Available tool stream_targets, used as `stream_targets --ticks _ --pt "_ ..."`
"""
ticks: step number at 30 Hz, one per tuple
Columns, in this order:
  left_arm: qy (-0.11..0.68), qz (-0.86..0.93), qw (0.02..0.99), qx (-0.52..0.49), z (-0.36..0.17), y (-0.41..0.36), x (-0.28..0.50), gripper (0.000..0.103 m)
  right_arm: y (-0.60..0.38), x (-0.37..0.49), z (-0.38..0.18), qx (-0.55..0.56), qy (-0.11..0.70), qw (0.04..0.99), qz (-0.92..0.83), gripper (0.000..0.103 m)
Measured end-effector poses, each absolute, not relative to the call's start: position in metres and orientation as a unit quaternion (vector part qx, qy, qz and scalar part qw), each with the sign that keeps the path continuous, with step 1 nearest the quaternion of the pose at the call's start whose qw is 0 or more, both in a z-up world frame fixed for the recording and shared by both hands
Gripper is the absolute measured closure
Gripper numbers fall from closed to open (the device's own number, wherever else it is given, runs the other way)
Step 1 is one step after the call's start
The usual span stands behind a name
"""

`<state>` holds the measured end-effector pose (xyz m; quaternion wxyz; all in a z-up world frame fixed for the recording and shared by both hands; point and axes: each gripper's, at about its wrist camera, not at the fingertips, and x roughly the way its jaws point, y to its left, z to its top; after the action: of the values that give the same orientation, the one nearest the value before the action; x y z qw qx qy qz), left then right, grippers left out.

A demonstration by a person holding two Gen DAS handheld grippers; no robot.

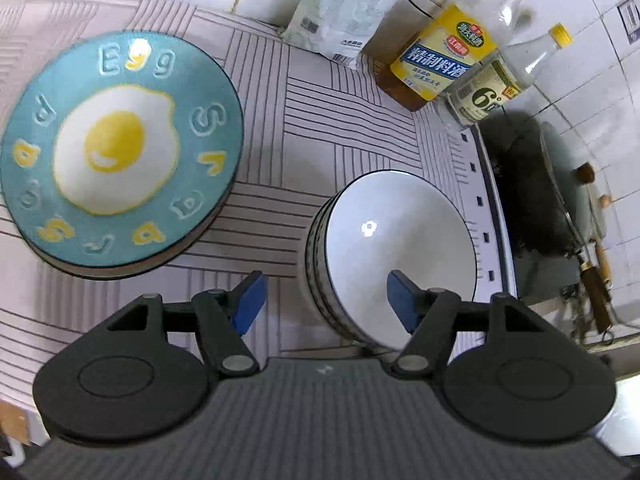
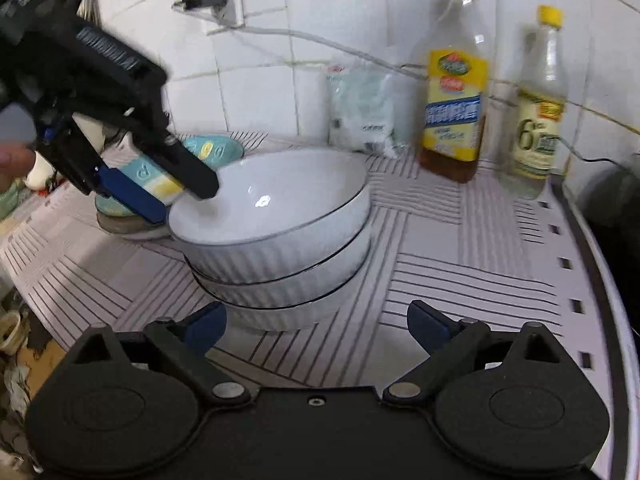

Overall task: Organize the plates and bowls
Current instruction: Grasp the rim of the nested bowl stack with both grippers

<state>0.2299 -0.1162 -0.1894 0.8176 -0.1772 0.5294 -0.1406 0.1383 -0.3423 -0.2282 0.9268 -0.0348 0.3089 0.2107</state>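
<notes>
A stack of white bowls (image 1: 396, 240) with dark rims stands on the striped counter mat (image 1: 340, 120); it also shows in the right wrist view (image 2: 280, 220). A teal plate with a fried-egg design (image 1: 120, 144) lies on top of other plates at the left; its edge shows behind the bowls in the right wrist view (image 2: 216, 148). My left gripper (image 1: 326, 300) is open, its fingers astride the near rim of the top bowl; it shows in the right wrist view (image 2: 176, 196). My right gripper (image 2: 316, 326) is open and empty just in front of the bowl stack.
A white packet (image 1: 344, 8), a yellow-labelled cooking wine bottle (image 1: 436, 60) and a vinegar bottle (image 1: 500, 84) stand against the tiled wall. A dark wok (image 1: 540, 192) sits on the stove at the right, past the mat's edge.
</notes>
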Motion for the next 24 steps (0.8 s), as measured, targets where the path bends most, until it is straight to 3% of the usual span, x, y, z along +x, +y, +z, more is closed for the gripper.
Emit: stream_targets --ticks 12,19,24 --pt "0.541 -0.178 0.798 -0.200 -0.223 -0.126 0.248 0.043 -0.322 0.163 -0.247 -0.054 0.280 0.927 0.245 0.000" --pt "0.532 -0.167 0.804 -0.208 -0.233 -0.115 0.246 0.068 -0.320 0.169 -0.255 -0.057 0.269 0.926 0.259 0.000" --pt "0.519 -0.152 0.804 -0.249 -0.241 -0.112 0.249 0.068 -0.322 0.174 -0.257 -0.050 0.271 0.924 0.267 0.000"
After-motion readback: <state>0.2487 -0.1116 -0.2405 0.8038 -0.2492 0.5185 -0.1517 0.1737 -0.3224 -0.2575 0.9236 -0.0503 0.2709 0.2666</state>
